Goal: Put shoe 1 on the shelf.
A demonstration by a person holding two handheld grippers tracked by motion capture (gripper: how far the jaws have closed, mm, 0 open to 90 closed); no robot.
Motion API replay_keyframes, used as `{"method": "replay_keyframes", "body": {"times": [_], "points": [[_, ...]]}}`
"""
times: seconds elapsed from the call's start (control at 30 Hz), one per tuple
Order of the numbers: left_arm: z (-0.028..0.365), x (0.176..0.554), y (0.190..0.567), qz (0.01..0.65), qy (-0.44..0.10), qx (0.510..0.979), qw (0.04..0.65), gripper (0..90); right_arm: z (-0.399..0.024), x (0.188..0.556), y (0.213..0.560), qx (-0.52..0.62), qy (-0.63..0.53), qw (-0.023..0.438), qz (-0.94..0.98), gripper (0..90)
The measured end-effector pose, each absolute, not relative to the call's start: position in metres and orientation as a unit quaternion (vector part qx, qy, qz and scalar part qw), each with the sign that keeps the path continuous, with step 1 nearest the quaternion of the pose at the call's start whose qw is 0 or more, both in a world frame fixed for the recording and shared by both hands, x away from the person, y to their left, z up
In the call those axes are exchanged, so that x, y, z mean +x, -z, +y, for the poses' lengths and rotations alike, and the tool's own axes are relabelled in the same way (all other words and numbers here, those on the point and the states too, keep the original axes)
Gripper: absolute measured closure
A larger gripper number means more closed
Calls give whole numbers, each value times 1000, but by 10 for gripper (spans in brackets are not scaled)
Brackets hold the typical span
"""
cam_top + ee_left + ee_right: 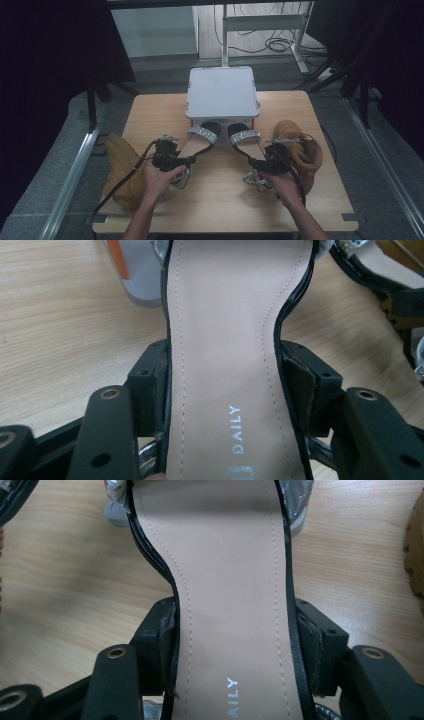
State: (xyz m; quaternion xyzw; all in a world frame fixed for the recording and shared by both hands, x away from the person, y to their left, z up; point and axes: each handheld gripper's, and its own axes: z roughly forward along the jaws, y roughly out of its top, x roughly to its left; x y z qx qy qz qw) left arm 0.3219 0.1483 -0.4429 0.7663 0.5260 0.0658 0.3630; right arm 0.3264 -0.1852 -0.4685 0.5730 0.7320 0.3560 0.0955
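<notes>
Two black sandals with beige insoles and glittery toe straps lie side by side on the wooden table [215,205]. The left sandal [200,140] is held across its narrow waist by my left gripper [186,161]. In the left gripper view the pads [161,385] press on both edges of the insole [225,330], so my left gripper [227,390] is shut on it. My right gripper [261,162] clamps the right sandal [245,141] in the same way. In the right gripper view that sandal [230,565] sits squeezed inside my right gripper [239,640].
A closed grey-white box [222,92] with orange trim stands at the table's back, just beyond the sandals' toes. A tan boot [122,170] lies at the left table edge and another tan boot [300,147] at the right, close beside the right hand.
</notes>
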Motion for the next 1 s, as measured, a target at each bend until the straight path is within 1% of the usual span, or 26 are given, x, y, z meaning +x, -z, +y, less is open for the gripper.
{"method": "replay_keyframes", "body": {"times": [0.1, 0.27, 0.5, 0.67, 0.73, 0.9, 1.0], "points": [[146, 327, 446, 534, -65, 758, 368, 417, -181, 331, 468, 577, -355, 98, 729, 420], [137, 334, 454, 548, -82, 741, 379, 417, -174, 340, 470, 588, -360, 99, 718, 420], [129, 347, 465, 567, -71, 725, 385, 417, -161, 353, 475, 603, -358, 107, 705, 420], [125, 356, 473, 584, -89, 711, 382, 417, -150, 364, 478, 610, -360, 111, 697, 420], [123, 359, 474, 589, -93, 706, 382, 417, -145, 368, 480, 618, -361, 103, 691, 420], [116, 369, 482, 605, -97, 694, 377, 417, -135, 378, 489, 635, -355, 104, 678, 421], [115, 376, 487, 618, -90, 682, 380, 418, -131, 384, 491, 645, -352, 112, 669, 420]]}}
